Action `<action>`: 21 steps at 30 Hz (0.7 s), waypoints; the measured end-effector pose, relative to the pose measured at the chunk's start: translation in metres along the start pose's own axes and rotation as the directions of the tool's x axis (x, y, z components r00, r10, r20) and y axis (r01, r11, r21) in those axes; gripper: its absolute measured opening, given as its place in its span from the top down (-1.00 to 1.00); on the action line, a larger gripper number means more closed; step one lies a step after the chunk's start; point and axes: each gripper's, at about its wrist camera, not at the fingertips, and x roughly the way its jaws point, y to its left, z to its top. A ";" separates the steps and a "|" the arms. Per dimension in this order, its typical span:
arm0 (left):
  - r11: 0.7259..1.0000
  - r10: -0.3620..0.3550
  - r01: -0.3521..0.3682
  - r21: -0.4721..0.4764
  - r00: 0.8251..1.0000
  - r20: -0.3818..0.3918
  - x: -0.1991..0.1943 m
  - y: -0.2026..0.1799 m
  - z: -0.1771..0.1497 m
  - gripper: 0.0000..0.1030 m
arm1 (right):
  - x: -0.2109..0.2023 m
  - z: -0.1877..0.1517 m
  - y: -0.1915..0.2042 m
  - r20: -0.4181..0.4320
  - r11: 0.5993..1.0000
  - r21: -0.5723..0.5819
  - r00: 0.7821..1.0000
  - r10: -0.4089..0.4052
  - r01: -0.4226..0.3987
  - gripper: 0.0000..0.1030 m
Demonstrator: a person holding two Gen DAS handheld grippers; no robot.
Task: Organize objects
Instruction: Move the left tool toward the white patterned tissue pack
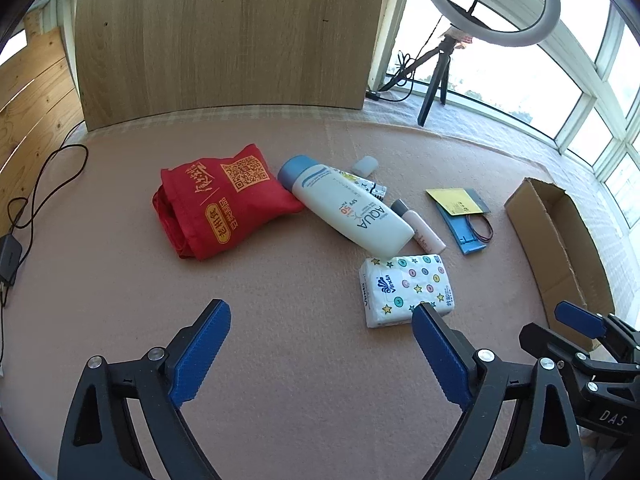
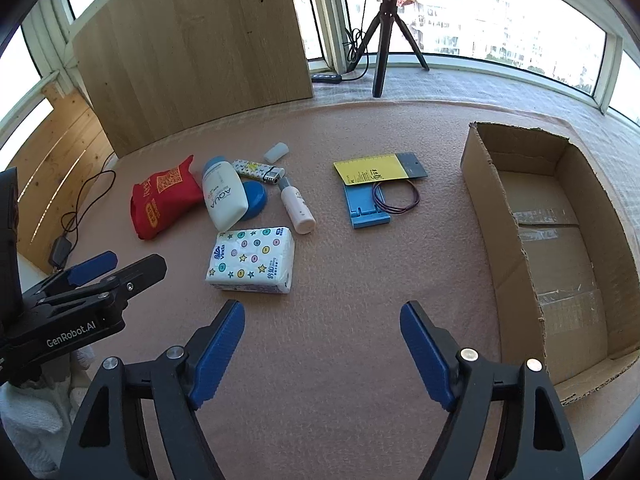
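Note:
On the pink mat lie a red bag (image 1: 224, 204) (image 2: 164, 200), a white AQUA bottle (image 1: 348, 208) (image 2: 222, 196), a small white tube (image 1: 420, 226) (image 2: 296, 208), a lighter (image 2: 260, 170), a tissue pack (image 1: 408, 290) (image 2: 252, 260), a yellow card (image 1: 454, 200) (image 2: 372, 170) and a blue stand (image 1: 468, 232) (image 2: 366, 208) with a wire loop (image 2: 396, 196). An open cardboard box (image 1: 560, 248) (image 2: 560, 232) stands at the right. My left gripper (image 1: 320, 348) (image 2: 116, 266) hangs open just short of the tissue pack. My right gripper (image 2: 322, 344) is open over bare mat.
A wooden panel (image 1: 232, 36) (image 2: 192, 48) stands at the back. A ring light on a tripod (image 1: 440, 68) (image 2: 384, 40) sits by the windows. A black cable and adapter (image 1: 24, 220) lie at the mat's left edge. A small white cap (image 1: 364, 166) (image 2: 276, 152) lies behind the bottle.

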 end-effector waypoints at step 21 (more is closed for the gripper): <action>0.989 -0.140 0.134 -0.062 0.983 -0.120 0.088 -0.035 0.039 -0.40 | 0.003 -0.010 -0.020 -0.033 0.998 0.063 0.999 -0.009 0.011 -0.21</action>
